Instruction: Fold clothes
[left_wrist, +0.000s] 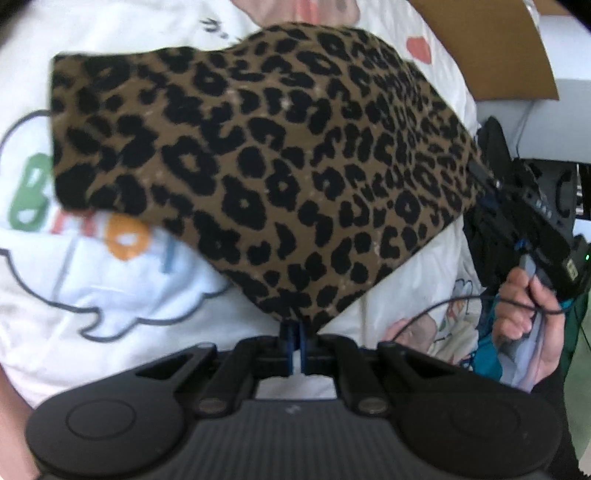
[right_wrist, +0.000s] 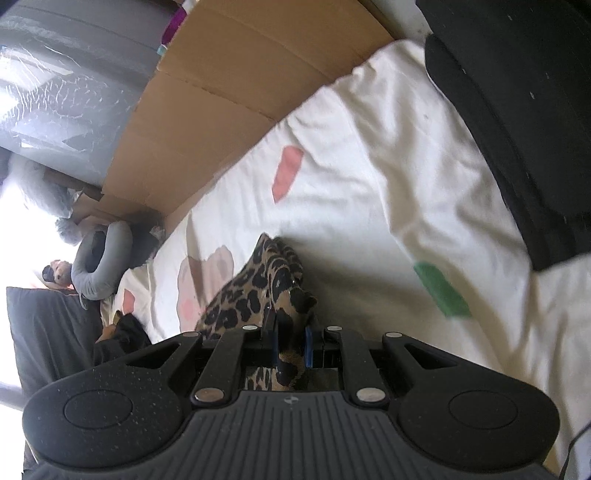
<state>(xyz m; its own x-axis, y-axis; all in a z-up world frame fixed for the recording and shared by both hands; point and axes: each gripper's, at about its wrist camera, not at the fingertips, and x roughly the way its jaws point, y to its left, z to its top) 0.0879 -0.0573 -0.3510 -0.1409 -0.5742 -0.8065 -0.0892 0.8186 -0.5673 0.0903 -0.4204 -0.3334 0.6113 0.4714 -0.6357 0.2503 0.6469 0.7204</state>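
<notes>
A leopard-print garment (left_wrist: 266, 166) hangs stretched above a white printed bedsheet (left_wrist: 110, 295). My left gripper (left_wrist: 295, 332) is shut on its near corner, blue pads pinched on the cloth. In the left wrist view my right gripper (left_wrist: 491, 184) grips the garment's right edge, with a hand (left_wrist: 528, 317) on its handle. In the right wrist view my right gripper (right_wrist: 290, 343) is shut on a bunched fold of the leopard-print garment (right_wrist: 255, 291), which trails away over the sheet (right_wrist: 369, 166).
A cardboard box (right_wrist: 221, 92) borders the bed's far side. A dark bag or cushion (right_wrist: 517, 110) lies on the sheet at the right. A grey neck pillow (right_wrist: 99, 266) and dark clothes (right_wrist: 122, 336) sit at the bed's far left end.
</notes>
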